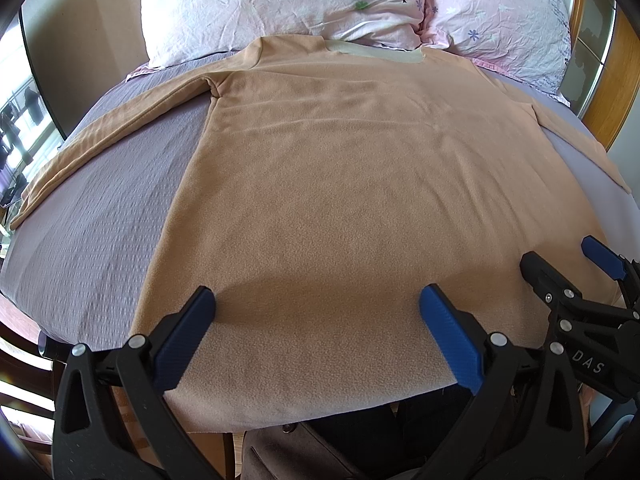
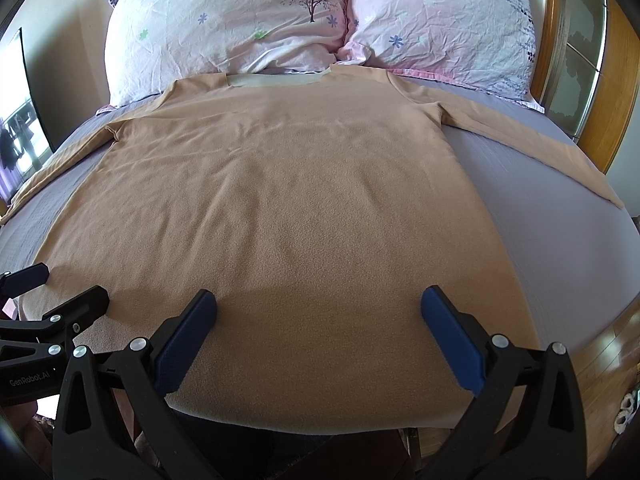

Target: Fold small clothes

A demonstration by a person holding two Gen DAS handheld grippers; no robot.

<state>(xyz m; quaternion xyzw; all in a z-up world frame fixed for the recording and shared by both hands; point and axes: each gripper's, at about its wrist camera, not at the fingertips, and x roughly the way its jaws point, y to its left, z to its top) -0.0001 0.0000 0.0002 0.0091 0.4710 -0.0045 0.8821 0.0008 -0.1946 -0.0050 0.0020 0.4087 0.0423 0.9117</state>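
Observation:
A tan long-sleeved fleece shirt lies flat on the purple bed sheet, collar toward the pillows, both sleeves spread out sideways. It also shows in the right wrist view. My left gripper is open and empty, hovering over the shirt's hem near its left side. My right gripper is open and empty over the hem near its right side. The right gripper shows at the right edge of the left wrist view. The left gripper shows at the left edge of the right wrist view.
Two pale floral pillows lie at the head of the bed behind the collar. A wooden headboard stands at the right. The bed's near edge runs just under the hem, with wooden floor below.

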